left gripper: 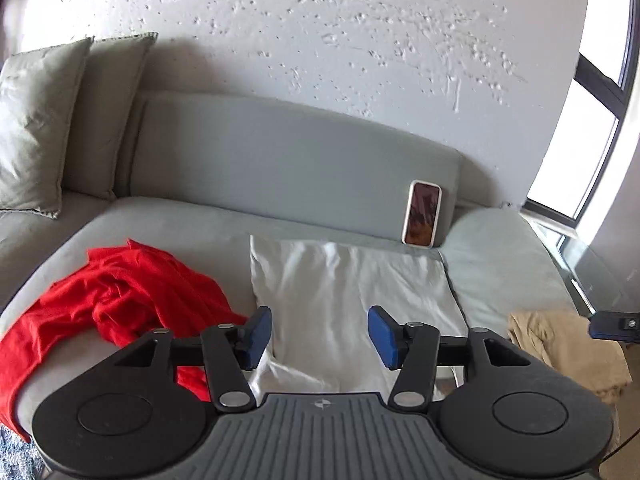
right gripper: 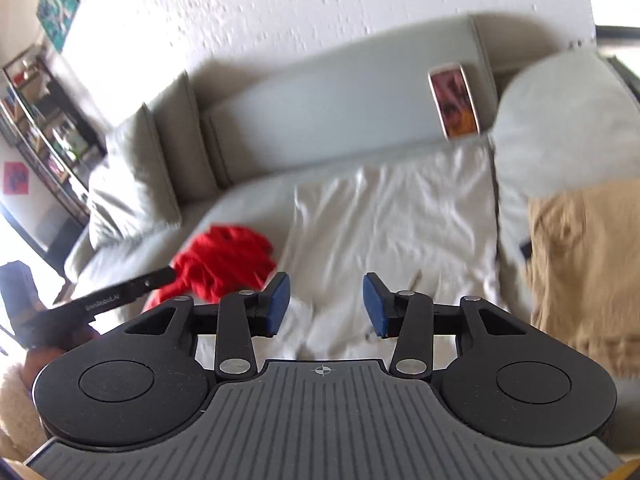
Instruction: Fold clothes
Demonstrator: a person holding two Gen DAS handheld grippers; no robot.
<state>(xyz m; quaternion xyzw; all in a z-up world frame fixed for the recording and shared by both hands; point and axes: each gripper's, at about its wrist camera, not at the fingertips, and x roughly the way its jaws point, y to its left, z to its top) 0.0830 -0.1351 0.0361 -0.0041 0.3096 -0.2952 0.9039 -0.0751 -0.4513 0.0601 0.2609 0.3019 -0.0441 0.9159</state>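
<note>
A white garment (left gripper: pixel 344 296) lies flat on the sofa seat, folded to a rectangle; the right wrist view shows the same white garment (right gripper: pixel 392 232). A crumpled red garment (left gripper: pixel 120 304) lies to its left, seen as a red garment (right gripper: pixel 224 264) in the other view too. A tan garment (left gripper: pixel 560 348) hangs at the sofa's right end, and the tan garment (right gripper: pixel 584 264) also fills the right of the other view. My left gripper (left gripper: pixel 320 336) hovers open above the white garment's near edge, nothing between its blue pads. My right gripper (right gripper: pixel 326 306) is likewise open and empty above the white cloth.
The grey sofa (left gripper: pixel 280 164) has a back cushion and loose pillows (left gripper: pixel 32 128) at left. A phone (left gripper: pixel 422 214) leans upright against the backrest. A window (left gripper: pixel 592 120) and a glass side table (left gripper: pixel 600 276) are at right. Shelves (right gripper: pixel 44 120) stand at far left.
</note>
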